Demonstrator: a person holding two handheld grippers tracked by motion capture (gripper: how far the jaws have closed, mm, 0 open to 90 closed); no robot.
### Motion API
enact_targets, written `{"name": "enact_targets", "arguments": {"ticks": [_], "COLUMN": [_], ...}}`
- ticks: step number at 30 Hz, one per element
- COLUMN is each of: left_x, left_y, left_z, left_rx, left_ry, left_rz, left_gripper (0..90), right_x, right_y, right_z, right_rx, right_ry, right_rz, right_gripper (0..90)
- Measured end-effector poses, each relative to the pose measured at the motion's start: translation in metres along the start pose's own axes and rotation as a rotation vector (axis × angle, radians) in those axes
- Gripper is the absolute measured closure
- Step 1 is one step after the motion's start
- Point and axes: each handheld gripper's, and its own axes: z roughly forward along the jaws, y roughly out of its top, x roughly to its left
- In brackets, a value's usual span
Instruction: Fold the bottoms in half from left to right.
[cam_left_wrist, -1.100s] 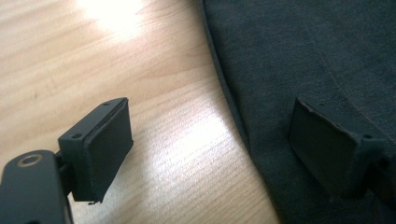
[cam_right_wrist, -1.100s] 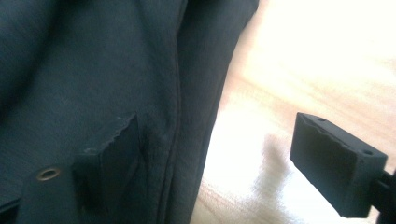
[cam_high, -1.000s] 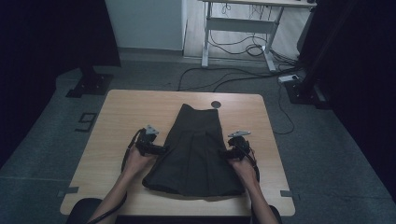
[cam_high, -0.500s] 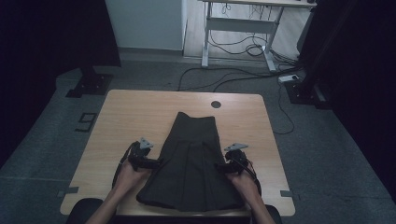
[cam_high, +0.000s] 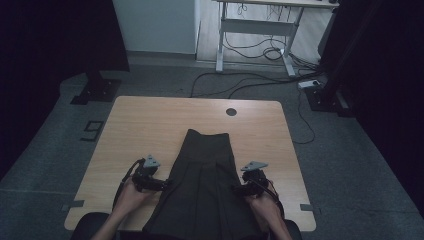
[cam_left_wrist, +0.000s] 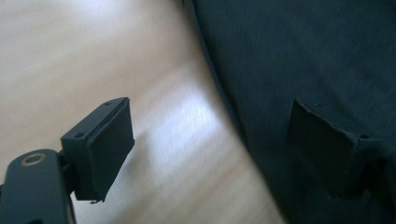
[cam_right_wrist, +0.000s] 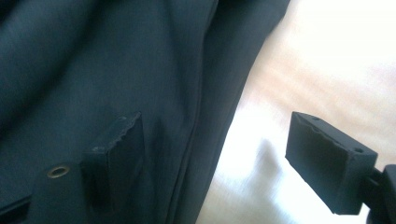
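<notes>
both grippers (cam_high: 162, 183) (cam_high: 236, 189) straddle the skirt's (cam_high: 205, 185) side edges, unclamped.

A dark pleated skirt (cam_high: 202, 192) is laid lengthwise on the wooden bench (cam_high: 145, 125). It is flanked by the left hand-held gripper (cam_high: 159, 184) and the right hand-held gripper (cam_high: 239, 189), each at a side edge.

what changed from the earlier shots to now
Both hands drew back toward the near edge, and the skirt slid with them, so its waistband lies farther from the hole and its hem now hangs over the near edge. The left gripper and right gripper sit at the skirt's side edges, fingers apart astride each edge; the right's have just been closing. The table stayed put, and the skirt kept its flat shape.
</notes>
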Motion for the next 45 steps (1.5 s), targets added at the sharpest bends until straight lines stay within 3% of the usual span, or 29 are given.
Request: {"name": "enact_targets", "arguments": {"ticks": [5,7,8,11,13,16,19,20,21,26,31,35,37,39,40,41,45], "left_x": [0.008,0.012,0.012,0.015,0.015,0.016,0.022,0.025,0.034,0.046,0.050,0.050,0.050,0.050,0.050,0.050,0.044], "left_y": [0.036,0.060,0.060,0.086,0.093,0.104,0.104,0.103,0.098,0.091,0.087,0.087,0.088,0.089,0.089,0.090,0.092], "left_z": [0.001,0.008,0.008,0.024,0.030,0.047,0.061,0.065,0.075,0.086,0.098,0.102,0.103,0.104,0.103,0.103,0.102], "left_rx": [-0.025,-0.041,-0.041,-0.050,-0.052,-0.039,-0.005,0.000,0.005,0.001,0.026,0.008,0.007,0.010,0.013,0.014,0.014], "left_ry": [0.013,0.013,0.013,0.010,0.002,0.036,0.065,0.068,0.059,0.040,0.051,0.055,0.054,0.049,0.046,0.044,0.016], "left_rz": [0.030,0.031,0.031,0.045,0.037,0.054,0.056,0.045,-0.005,-0.057,-0.068,-0.068,-0.063,-0.059,-0.056,-0.054,-0.046], "left_gripper": [14.1,14.1,14.2,14.3,14.4,15.1,15.1,15.1,16.0,15.9,14.2,13.6,13.4,14.3,14.3,15.7,30.9], "right_x": [-0.007,-0.010,-0.010,-0.016,-0.017,-0.026,-0.039,-0.039,-0.045,-0.052,-0.057,-0.057,-0.057,-0.056,-0.056,-0.055,-0.051], "right_y": [0.030,0.047,0.047,0.073,0.078,0.092,0.097,0.097,0.096,0.091,0.088,0.090,0.092,0.096,0.096,0.097,0.099], "right_z": [-0.006,-0.003,-0.003,0.009,0.013,0.031,0.054,0.054,0.064,0.080,0.091,0.098,0.099,0.100,0.100,0.099,0.097], "right_rx": [-0.058,-0.080,-0.080,-0.089,-0.087,-0.076,-0.053,-0.053,-0.048,-0.029,-0.028,-0.023,-0.017,-0.022,-0.022,-0.018,-0.007], "right_ry": [0.018,0.021,0.021,0.012,0.008,-0.001,-0.010,-0.010,-0.014,-0.007,-0.024,-0.042,-0.035,-0.001,-0.001,0.014,0.030], "right_rz": [0.001,0.008,0.008,0.009,0.013,0.050,0.093,0.093,0.122,0.142,0.161,0.135,0.123,0.096,0.096,0.093,0.098], "right_gripper": [19.1,18.7,18.7,18.5,18.5,18.5,18.5,18.5,18.6,17.7,18.0,18.6,22.1,35.4,35.4,41.0,52.4]}}
